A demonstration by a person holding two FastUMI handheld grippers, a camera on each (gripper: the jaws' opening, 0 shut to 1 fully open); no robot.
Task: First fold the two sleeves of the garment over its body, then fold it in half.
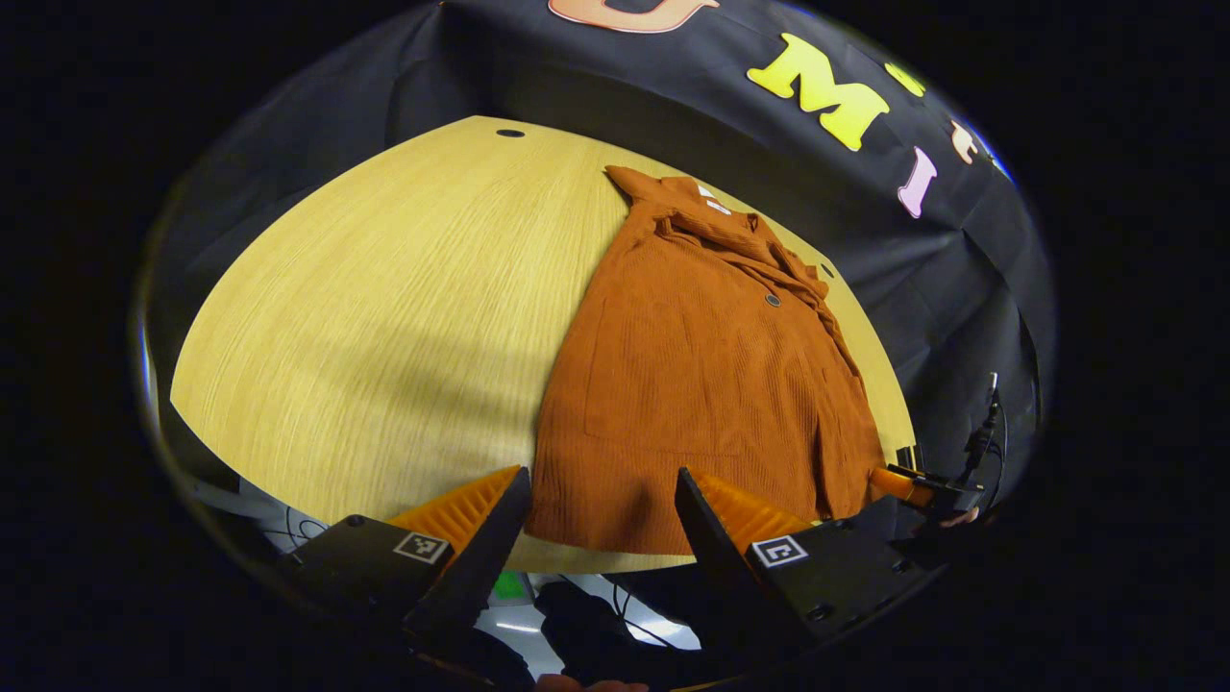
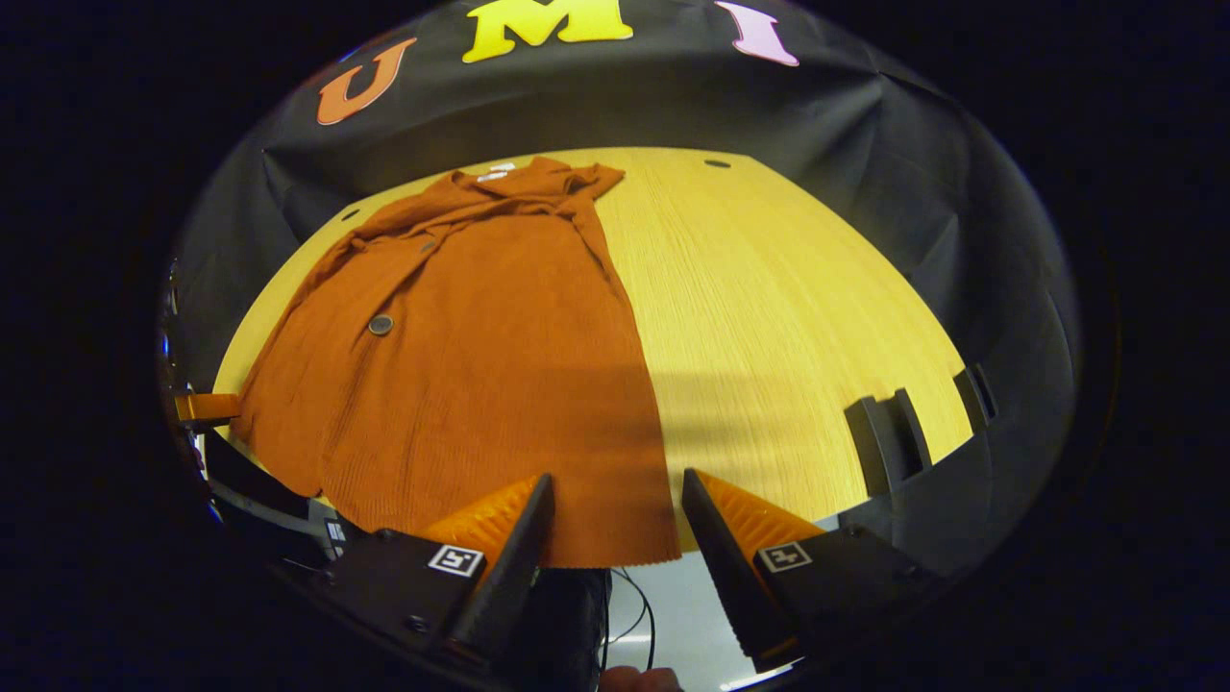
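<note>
Flat on wooden table point(image 1: 384, 317), rust garment point(image 1: 701, 384) (neck label unreadable), both grippers' fingers spread.

The supporting surface is a table point(image 1: 384, 317) with a light wood-grain top point(image 2: 769, 317) and a rounded outline. Small dark round holes sit near its far edge, one visible in the left gripper view point(image 1: 510, 133) and one in the right gripper view point(image 2: 717, 163). Lying directly on the top is a rust-orange ribbed garment point(image 1: 701, 375), spread flat with its collar toward the far edge and its hem point(image 2: 615, 548) at the near edge, reaching that edge or slightly overhanging it. A dark button point(image 2: 381, 325) shows on its front. The garment occupies one side of the top; the other side is bare wood. Two dark notches point(image 2: 889, 432) interrupt the near rim in the right gripper view.
</note>
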